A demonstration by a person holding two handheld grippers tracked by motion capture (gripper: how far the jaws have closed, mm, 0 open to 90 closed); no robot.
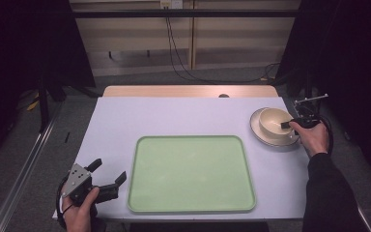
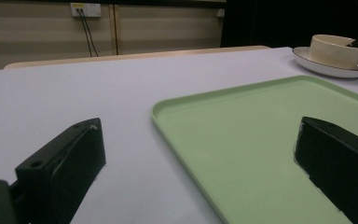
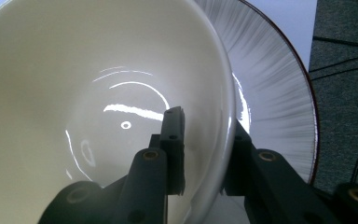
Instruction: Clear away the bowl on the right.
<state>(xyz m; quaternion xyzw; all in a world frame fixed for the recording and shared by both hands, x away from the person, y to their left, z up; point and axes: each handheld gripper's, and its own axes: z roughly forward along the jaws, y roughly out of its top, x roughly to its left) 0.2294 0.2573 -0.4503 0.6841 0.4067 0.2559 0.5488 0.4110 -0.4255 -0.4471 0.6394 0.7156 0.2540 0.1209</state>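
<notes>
A cream bowl [image 1: 274, 121] stands on a pale plate [image 1: 263, 137] at the table's right side. My right gripper [image 1: 286, 125] straddles the bowl's near rim. In the right gripper view, one jaw is inside the bowl [image 3: 98, 93] and the other outside it, over the streaked plate [image 3: 275, 93], so the gripper [image 3: 207, 121] is shut on the wall. My left gripper [image 1: 109, 170] rests open at the front left corner, beside the green tray [image 1: 191, 174]. Its jaws [image 2: 200, 123] frame the tray's corner [image 2: 261, 130] with nothing between them; the bowl [image 2: 335, 49] shows far off.
The white table top [image 1: 116, 125] has bare room left of and behind the tray. A wooden strip [image 1: 188, 91] runs along the far edge. Cables [image 1: 178, 58] hang on the wall behind. Grey carpet lies beyond the table's right edge [image 3: 345, 56].
</notes>
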